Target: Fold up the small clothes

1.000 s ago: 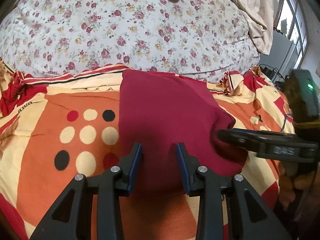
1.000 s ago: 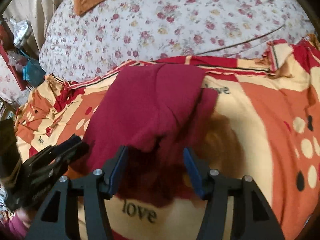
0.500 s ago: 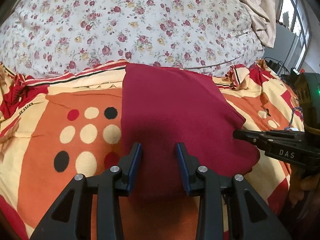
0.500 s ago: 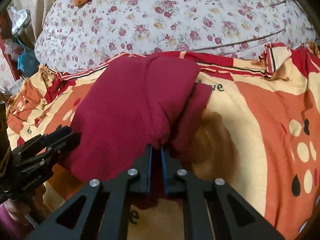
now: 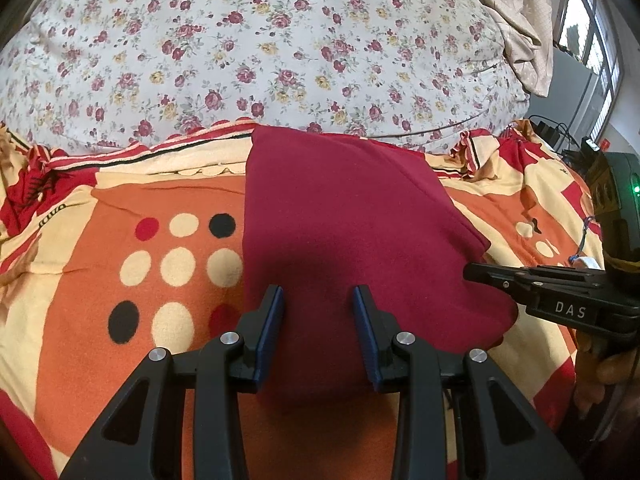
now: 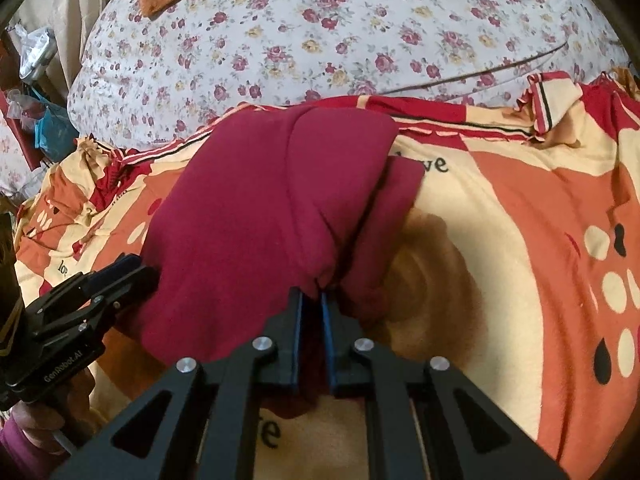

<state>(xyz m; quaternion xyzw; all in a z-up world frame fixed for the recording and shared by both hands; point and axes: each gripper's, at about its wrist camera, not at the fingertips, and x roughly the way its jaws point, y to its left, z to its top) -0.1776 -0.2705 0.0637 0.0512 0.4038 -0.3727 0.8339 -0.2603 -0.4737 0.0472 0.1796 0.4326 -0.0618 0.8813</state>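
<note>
Right gripper [image 6: 311, 300] pinches maroon garment [image 6: 256, 216] (left gripper [image 5: 318, 300] agape).

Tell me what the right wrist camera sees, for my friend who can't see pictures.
The right claw is shut on the edge of a dark red cloth, folded on an orange and cream blanket. The left claw sits at the cloth's left edge, and a flowery quilt lies behind.
</note>
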